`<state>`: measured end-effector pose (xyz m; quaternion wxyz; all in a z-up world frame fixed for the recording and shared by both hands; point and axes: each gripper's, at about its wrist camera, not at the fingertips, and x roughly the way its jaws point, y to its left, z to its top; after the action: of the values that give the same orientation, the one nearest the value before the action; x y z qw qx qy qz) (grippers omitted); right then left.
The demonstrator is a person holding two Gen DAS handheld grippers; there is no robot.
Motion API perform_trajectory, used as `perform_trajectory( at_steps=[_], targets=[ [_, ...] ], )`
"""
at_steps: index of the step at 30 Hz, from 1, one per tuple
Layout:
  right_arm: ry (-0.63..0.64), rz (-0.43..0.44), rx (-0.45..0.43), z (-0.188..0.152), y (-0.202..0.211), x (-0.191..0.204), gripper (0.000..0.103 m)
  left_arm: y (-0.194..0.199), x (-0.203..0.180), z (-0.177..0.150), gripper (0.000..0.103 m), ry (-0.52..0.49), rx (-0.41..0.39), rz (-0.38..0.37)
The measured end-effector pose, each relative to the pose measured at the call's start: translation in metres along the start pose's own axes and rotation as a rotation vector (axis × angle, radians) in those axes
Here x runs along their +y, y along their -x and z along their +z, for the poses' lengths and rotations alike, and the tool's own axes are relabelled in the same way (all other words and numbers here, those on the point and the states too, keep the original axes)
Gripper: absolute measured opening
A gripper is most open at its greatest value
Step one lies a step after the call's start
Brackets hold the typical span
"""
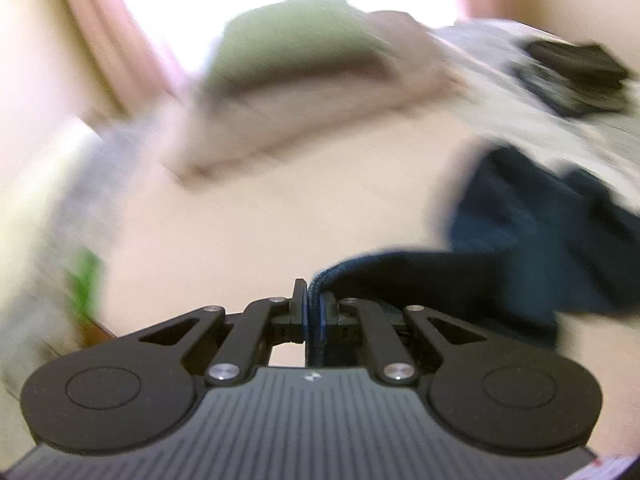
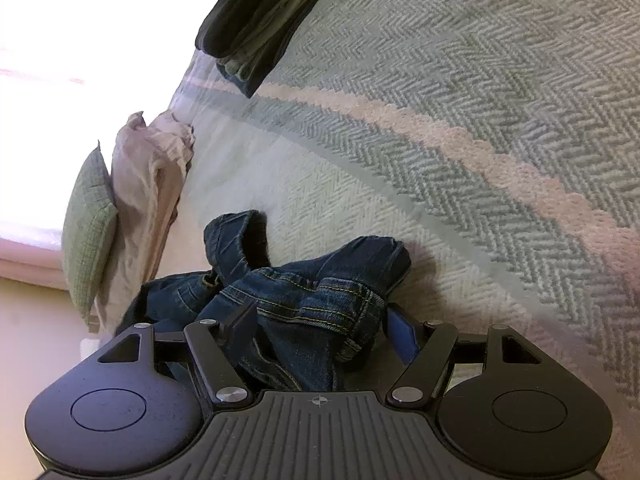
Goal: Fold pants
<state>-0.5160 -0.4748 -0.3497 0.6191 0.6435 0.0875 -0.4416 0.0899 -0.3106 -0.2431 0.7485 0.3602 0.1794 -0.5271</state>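
The dark blue jeans lie bunched on a herringbone-woven cover. Their waistband, with yellow stitching, faces the camera in the right wrist view. My right gripper stands open, one finger on each side of the crumpled waistband, which fills most of the gap. I see no firm pinch. In the blurred left wrist view, my left gripper is shut on a thin hemmed edge of the jeans. The fabric trails off to the right, over a pale floor.
A stack of folded dark clothes sits further back on the cover. A green cushion and a beige crumpled cloth rest at the left, below a bright window. The left wrist view shows the green cushion and the dark stack, both blurred.
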Motion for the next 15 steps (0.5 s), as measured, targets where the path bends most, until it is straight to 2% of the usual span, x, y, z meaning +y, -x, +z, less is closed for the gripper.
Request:
perform_trajectory(
  at_steps=[2, 3, 5, 6, 8, 9, 10, 11, 12, 15],
  targets=[
    [-0.01, -0.009, -0.014, -0.002, 0.003, 0.001, 0.067, -0.03, 0.04, 0.035, 0.006, 0.006, -0.032, 0.097],
    [-0.008, -0.012, -0.018, -0.004, 0.003, 0.002, 0.067, -0.047, 0.058, 0.05, 0.009, 0.025, -0.016, 0.123],
    [-0.001, -0.024, -0.027, -0.006, 0.003, 0.006, 0.068, -0.082, 0.088, 0.071, 0.03, 0.07, 0.04, 0.165],
    [0.0, -0.032, -0.028, -0.007, 0.003, 0.006, 0.068, -0.094, 0.097, 0.075, 0.05, 0.097, 0.077, 0.191],
    [-0.001, -0.046, -0.026, -0.008, 0.002, 0.007, 0.068, -0.102, 0.105, 0.068, 0.048, 0.141, 0.1, 0.206],
    [-0.005, -0.052, -0.023, -0.008, 0.001, 0.006, 0.068, -0.101, 0.102, 0.057, 0.056, 0.161, 0.101, 0.204],
    [-0.01, -0.06, -0.019, -0.007, 0.0, 0.005, 0.068, -0.098, 0.098, 0.044, 0.071, 0.181, 0.116, 0.185],
    [-0.016, -0.067, -0.015, -0.007, -0.002, 0.003, 0.068, -0.093, 0.091, 0.024, 0.075, 0.219, 0.148, 0.151],
    [-0.022, -0.07, -0.009, -0.007, -0.003, 0.001, 0.068, -0.088, 0.084, 0.004, 0.075, 0.263, 0.183, 0.112],
    [-0.041, -0.052, -0.002, -0.006, -0.003, -0.005, 0.068, -0.063, 0.048, -0.072, 0.074, 0.462, 0.334, -0.089]
  ],
)
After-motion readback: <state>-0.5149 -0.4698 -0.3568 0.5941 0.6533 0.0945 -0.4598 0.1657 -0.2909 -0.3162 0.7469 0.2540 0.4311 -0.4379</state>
